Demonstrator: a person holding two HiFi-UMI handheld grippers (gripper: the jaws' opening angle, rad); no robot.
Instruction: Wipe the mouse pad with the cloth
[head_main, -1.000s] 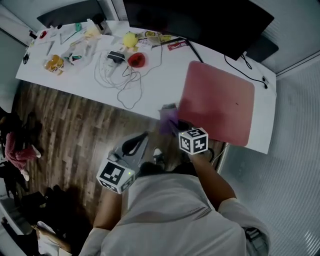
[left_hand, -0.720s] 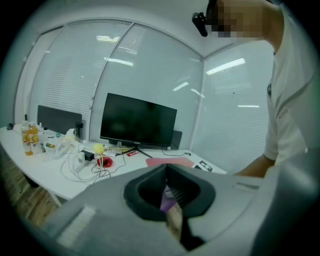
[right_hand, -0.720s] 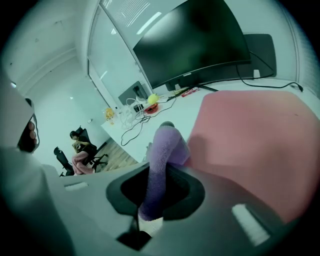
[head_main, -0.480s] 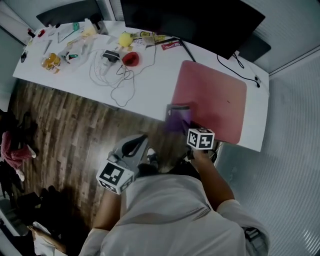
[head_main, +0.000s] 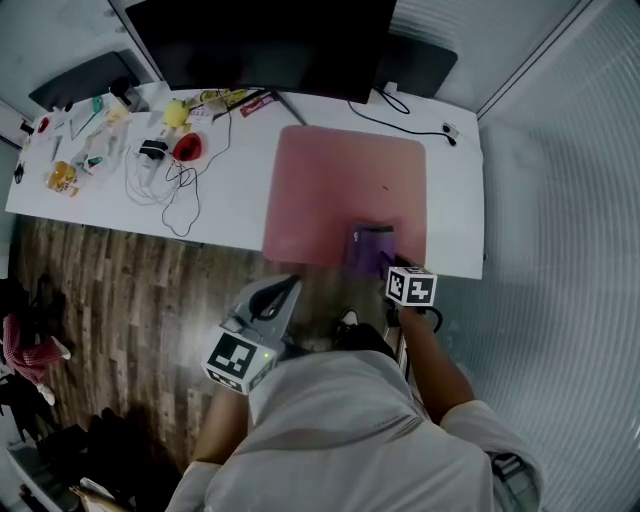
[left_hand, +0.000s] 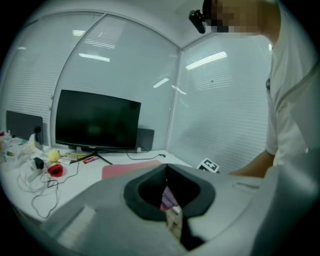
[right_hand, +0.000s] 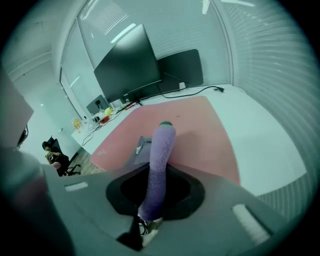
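1. Two grippers, only one working. Cables (head_main: 165, 180) and small clutter sit at the left end of the desk (head_main: 230, 200), well apart from the pad, so nothing should snag.
2. Left gripper (head_main: 272, 296) is parked off the desk's near edge, jaws together with nothing between them. Likely kept clear because the wipe needs one tool.
3. Pad (head_main: 340, 180) lies flat in front of the monitor (head_main: 260, 40), mostly bare.
4. Cloth (head_main: 370, 250) sits at the pad's near-right corner, pinched at one end so the free end trails over the pad.
5. Right gripper (head_main: 392, 270) is clamped on the cloth, low at the near edge. My read: stroke starts here, most of the pad still to cover.
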